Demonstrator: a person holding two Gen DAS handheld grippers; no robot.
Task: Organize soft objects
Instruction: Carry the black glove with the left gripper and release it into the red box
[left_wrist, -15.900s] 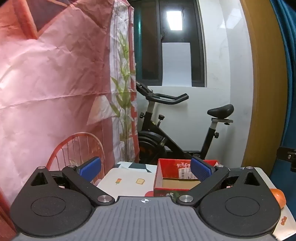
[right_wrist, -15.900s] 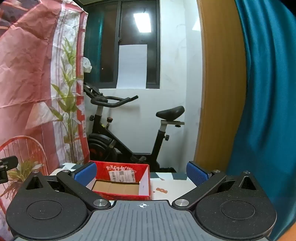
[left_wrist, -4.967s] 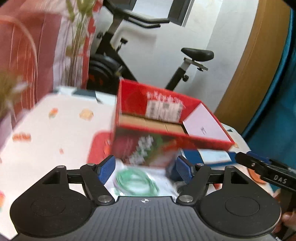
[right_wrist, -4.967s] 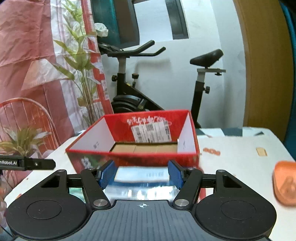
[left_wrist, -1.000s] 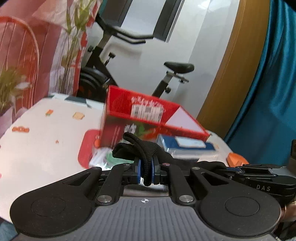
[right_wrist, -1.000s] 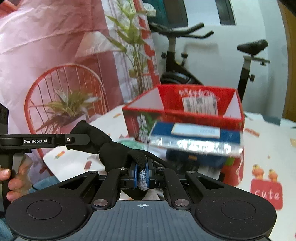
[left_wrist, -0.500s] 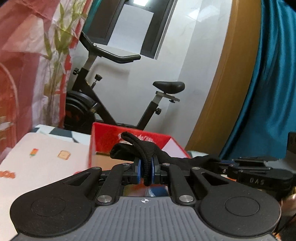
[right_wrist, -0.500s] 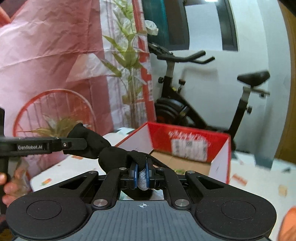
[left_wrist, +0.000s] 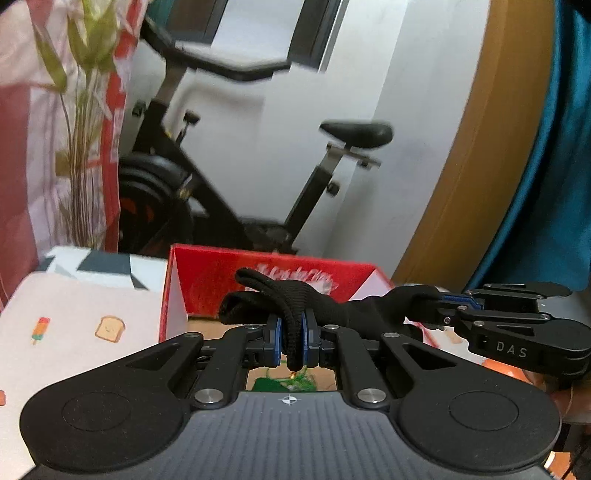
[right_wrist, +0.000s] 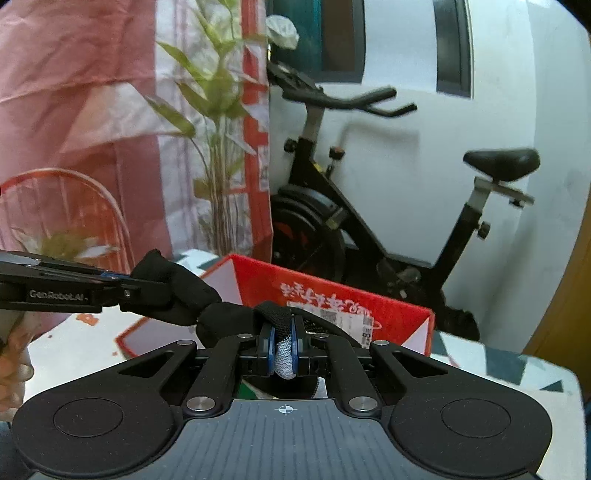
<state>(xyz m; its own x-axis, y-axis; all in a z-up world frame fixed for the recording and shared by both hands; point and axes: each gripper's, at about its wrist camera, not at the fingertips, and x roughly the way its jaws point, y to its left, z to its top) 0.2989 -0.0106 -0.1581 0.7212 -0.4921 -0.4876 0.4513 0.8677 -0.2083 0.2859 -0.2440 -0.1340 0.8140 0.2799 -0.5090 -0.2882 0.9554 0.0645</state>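
Note:
A black sock (left_wrist: 354, 314) is stretched between both grippers, just above the near side of the open red box (left_wrist: 207, 280). My left gripper (left_wrist: 291, 341) is shut on one bunched end. In the left wrist view, my right gripper (left_wrist: 448, 301) comes in from the right, clamped on the other end. From the right wrist view, my right gripper (right_wrist: 282, 347) pinches a black and grey part of the sock (right_wrist: 221, 314). The left gripper (right_wrist: 123, 284) grips the far end at the left. The red box (right_wrist: 332, 295) lies right behind the sock.
A white tablecloth (left_wrist: 74, 325) with small printed pictures covers the table. Something green (left_wrist: 284, 384) shows below my left fingers. An exercise bike (right_wrist: 332, 206) stands behind the table, a pink printed curtain (right_wrist: 74, 110) hangs at the left, and a hand (right_wrist: 11, 369) holds the left gripper.
Both grippers have risen and moved forward with the sock stretched between them, up to the red box. The blue packet seen in front of the box is out of view now.

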